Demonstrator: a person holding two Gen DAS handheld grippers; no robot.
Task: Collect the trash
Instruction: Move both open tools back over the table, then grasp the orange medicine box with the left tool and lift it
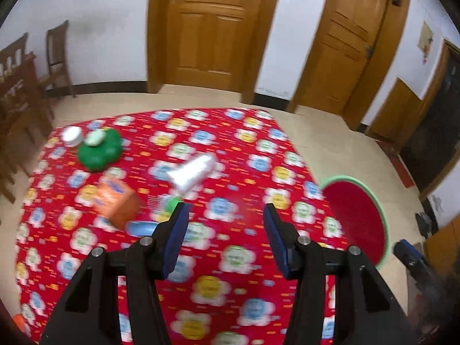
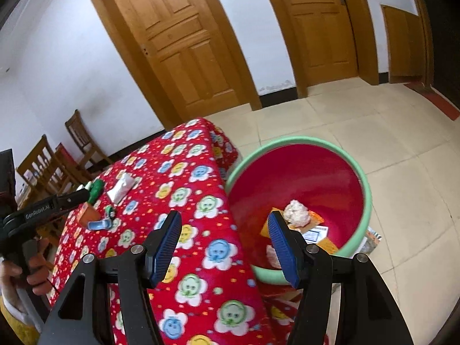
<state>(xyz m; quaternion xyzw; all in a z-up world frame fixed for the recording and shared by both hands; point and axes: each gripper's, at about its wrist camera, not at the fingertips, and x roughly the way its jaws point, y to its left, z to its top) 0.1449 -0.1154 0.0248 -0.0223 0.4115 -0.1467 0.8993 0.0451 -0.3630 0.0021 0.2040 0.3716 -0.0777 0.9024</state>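
- Both grippers, left gripper (image 1: 225, 211) and right gripper (image 2: 225, 220), have fingers spread wide, holding nothing.
- White packet (image 1: 191, 172) lies on the worktop (image 1: 230, 258) above the left fingers, apart.
- Crumpled paper (image 2: 296, 212) sits in the red bin (image 2: 302, 172), right of centre.

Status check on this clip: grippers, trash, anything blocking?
Left gripper open, empty, over the table. Right gripper open, empty, above the bin. Crumpled paper in bin; orange carton and white packet on table. No obstruction visible.

The only readable lettering is "GenRobot.AI", in pale letters on the black body of the left gripper (image 2: 77, 196), seen at the left edge of the right wrist view.
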